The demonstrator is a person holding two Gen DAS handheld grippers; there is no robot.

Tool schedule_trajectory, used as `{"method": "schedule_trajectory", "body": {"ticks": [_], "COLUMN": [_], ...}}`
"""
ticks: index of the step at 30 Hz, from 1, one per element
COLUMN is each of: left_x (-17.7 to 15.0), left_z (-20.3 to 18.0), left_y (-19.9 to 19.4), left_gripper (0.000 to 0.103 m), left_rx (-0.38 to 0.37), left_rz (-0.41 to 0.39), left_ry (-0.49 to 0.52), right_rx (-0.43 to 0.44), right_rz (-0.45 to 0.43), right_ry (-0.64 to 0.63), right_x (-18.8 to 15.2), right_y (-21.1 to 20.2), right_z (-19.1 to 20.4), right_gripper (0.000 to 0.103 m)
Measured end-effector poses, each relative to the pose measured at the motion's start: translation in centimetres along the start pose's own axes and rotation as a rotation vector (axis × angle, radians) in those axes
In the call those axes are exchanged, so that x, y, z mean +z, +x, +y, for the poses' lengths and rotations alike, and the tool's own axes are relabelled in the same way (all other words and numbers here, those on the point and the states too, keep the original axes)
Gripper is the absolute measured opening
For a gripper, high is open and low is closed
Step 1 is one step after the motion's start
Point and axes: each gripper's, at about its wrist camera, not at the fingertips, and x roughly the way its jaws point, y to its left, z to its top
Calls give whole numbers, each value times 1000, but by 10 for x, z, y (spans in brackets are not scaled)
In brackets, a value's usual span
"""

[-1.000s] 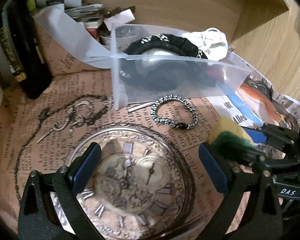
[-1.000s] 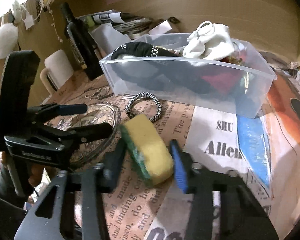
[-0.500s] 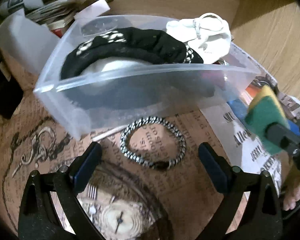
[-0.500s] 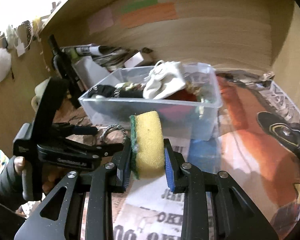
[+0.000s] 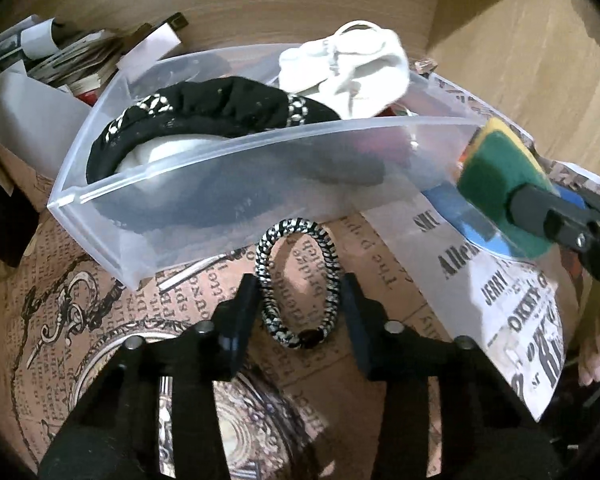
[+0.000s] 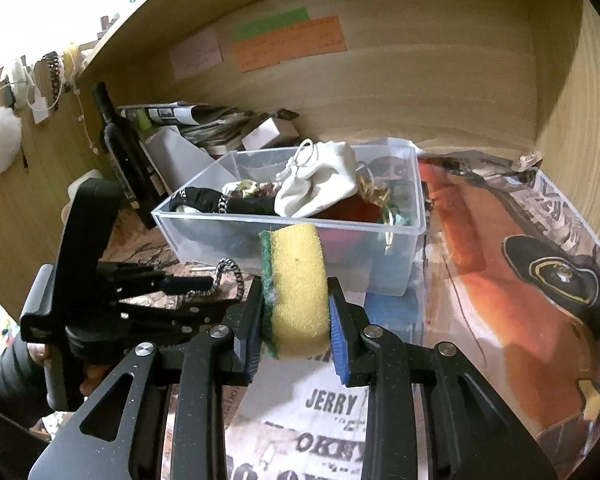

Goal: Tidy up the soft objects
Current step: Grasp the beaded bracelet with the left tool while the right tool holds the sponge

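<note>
Right wrist view: the right gripper clamps a yellow-and-green sponge; the left gripper pinches a black-and-white braided hair tie near the clear plastic bin.

Left wrist view: close, looking steeply down past the left gripper at the clear bin filling mid-frame. Right wrist view: farther back, more level, facing the back wall; both views share the bin and the braided band
</note>
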Motion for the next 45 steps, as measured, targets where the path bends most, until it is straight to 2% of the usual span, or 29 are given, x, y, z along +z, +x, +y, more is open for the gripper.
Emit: {"method": "schedule_trajectory", "body": {"ticks": [7, 15, 18, 20, 22, 24, 31, 34, 35, 36, 42, 45], "left_x": [-10, 0, 2, 2, 5, 2, 4, 7, 9, 10, 10, 6], "left_z": [-3, -6, 0, 2, 1, -2, -9, -9, -9, -9, -20, -24], "left_y": [-48, -104, -114, -110, -93, -79, -12, 11, 14, 15, 10, 3], "left_gripper": [39, 39, 39, 43, 67, 76, 78, 78, 78, 78, 43, 34], "left_rx": [-16, -17, -34, -36, -34, -40, -44, -34, -40, -43, -73, -84], "left_rz": [-91, -236, -259, -239, -204, -164, 25, 74, 66, 60, 38, 29], "left_ry": [8, 7, 4, 17, 29, 36, 56, 54, 46, 41, 70, 79], "right_rx": [-16, -31, -41, -44, -51, -58, -63, -60, -59, -62, -52, -49], "right_rz": [-48, -119, -137, -142, -141, -136, -120, -118, -118, -118, -124, -122], "right_ry": [-13, -41, -48, -43, -35, -25, 0, 2, 1, 1, 6, 6], "right_x": [9, 26, 32, 34, 34, 32, 27, 25, 25, 24, 23, 22], "right_y": [-10, -19, -19, -20, -20, -20, -19, -21, -21, -21, -21, -20], "right_z": [0, 5, 5, 3, 0, -4, -13, -15, -16, -16, -18, -19], "right_gripper": [26, 26, 26, 26, 26, 26, 26, 26, 27, 27, 27, 27]}}
